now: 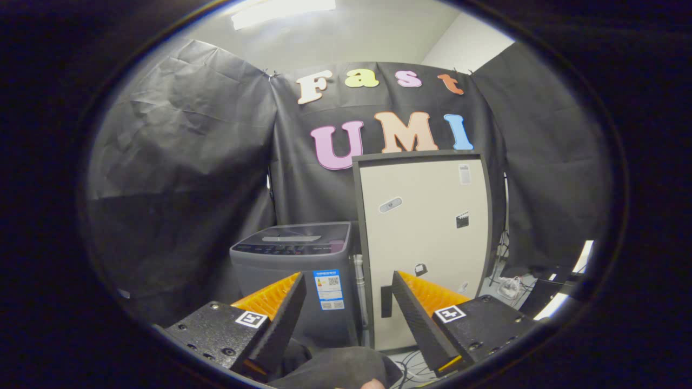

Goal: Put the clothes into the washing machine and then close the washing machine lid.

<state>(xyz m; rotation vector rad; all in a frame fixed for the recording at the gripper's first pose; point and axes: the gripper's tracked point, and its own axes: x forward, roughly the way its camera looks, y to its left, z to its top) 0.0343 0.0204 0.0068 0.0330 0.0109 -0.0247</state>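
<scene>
A grey top-loading washing machine [294, 270] stands against the black booth wall, beyond my fingers and a little left of the gap between them. Its lid [294, 233] lies flat on top, down. A dark garment [335, 370] is bunched low between the bases of my fingers, with a bit of a person's hand [373, 384] at its near edge. My gripper [348, 278] is open, its fingers spread wide and neither one pressing on the cloth. How the garment is held up is hidden.
A tall beige cabinet [427, 243] with a dark frame stands right beside the washer. A grey hose [359, 286] runs down between the two. Cables [416, 367] lie on the floor below the cabinet, and white clutter [511, 286] sits at the far right.
</scene>
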